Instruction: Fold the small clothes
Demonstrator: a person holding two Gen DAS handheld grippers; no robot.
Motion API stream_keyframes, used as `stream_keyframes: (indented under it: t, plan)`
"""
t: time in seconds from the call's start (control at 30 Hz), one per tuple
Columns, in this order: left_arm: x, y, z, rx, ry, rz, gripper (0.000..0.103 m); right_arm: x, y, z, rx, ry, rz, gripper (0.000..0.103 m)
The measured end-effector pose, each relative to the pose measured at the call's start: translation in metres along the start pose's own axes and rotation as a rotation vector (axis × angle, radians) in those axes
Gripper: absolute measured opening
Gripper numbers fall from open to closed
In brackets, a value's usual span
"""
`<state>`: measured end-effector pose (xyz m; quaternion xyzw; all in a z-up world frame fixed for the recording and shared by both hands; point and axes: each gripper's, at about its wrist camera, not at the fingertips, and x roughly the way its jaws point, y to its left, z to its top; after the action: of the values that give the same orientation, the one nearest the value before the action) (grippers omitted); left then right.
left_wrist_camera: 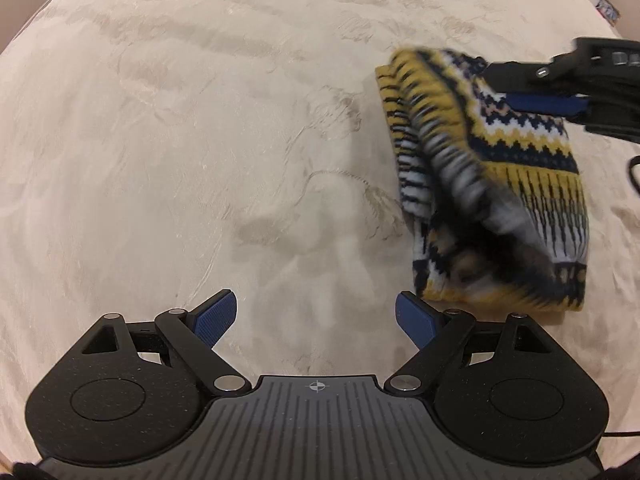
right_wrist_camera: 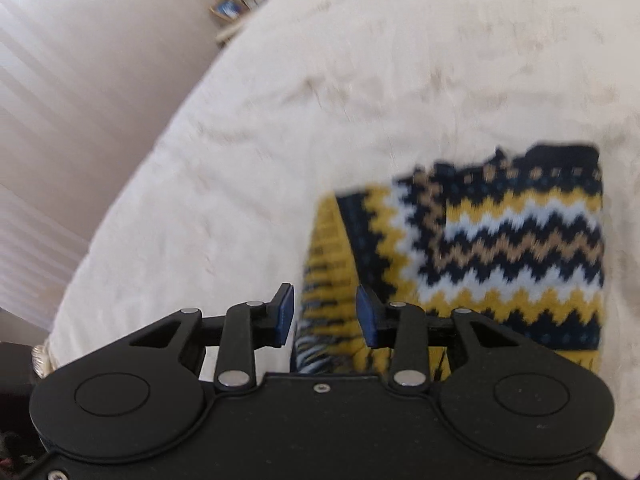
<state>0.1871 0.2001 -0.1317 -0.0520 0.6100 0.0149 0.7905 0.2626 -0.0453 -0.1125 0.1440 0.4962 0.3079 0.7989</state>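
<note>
Soft, even warm indoor light, no glare; faint shadows in the blanket (left_wrist_camera: 200, 120) creases. Both views fisheye w/ dark vignette corners, edges bent. Right wrist view motion-smeared: knit garment (right_wrist_camera: 500, 248) pattern streaky, bkgd shelf (right_wrist_camera: 248, 4) soft. Left view sharper, garment folds blurred.

No readable words, brand names, labels or numbers appear in either view. The only sign is a small white crosshair mark (left_wrist_camera: 318, 387), a circle crossed by two fine lines, printed at the top centre of the ribbed grey housing (left_wrist_camera: 320, 432) of the left gripper (left_wrist_camera: 316, 320), just behind the gap between its two blue pads. On the shelf (right_wrist_camera: 236, 12) seen far off in the right wrist view, book spines and a blue cover are too blurred and too small to read.
</note>
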Motion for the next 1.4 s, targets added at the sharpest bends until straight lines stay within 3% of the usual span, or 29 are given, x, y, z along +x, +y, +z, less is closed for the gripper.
stream_keyframes:
  t: [0.23,0.33,0.4,0.6,0.73,0.83,0.97,1.17,1.4]
  plan:
    - [-0.014,-0.011,0.023,0.026,-0.065,-0.017,0.087,-0.034,-0.023,-0.012,0.001,-0.048,-0.066,0.048]
    - [-0.02,-0.022,0.035,0.041,-0.1,-0.032,0.087,-0.043,-0.036,-0.029,0.003,-0.028,-0.115,0.049]
    - [-0.022,-0.034,0.041,0.063,-0.121,-0.043,0.087,-0.045,-0.042,-0.041,0.008,-0.009,-0.131,0.057]
    - [-0.006,-0.074,0.048,0.168,-0.148,-0.059,0.087,-0.035,-0.05,-0.076,-0.031,0.059,-0.175,0.058]
    - [0.022,-0.086,0.047,0.203,-0.115,-0.043,0.087,-0.018,-0.047,-0.095,-0.067,0.116,-0.119,0.068]
    - [0.045,-0.077,0.045,0.162,-0.055,-0.025,0.088,-0.016,-0.046,-0.1,-0.08,0.15,-0.094,0.069]
    - [0.06,-0.056,0.041,0.069,-0.01,-0.105,0.09,-0.033,-0.054,-0.09,-0.074,0.119,-0.088,0.069]
    - [0.065,-0.049,0.035,0.053,-0.011,-0.126,0.091,-0.062,-0.082,-0.045,-0.05,-0.028,-0.098,0.074]
    - [0.066,-0.044,0.031,0.032,-0.002,-0.13,0.094,-0.036,-0.097,-0.003,-0.05,-0.052,-0.048,0.074]
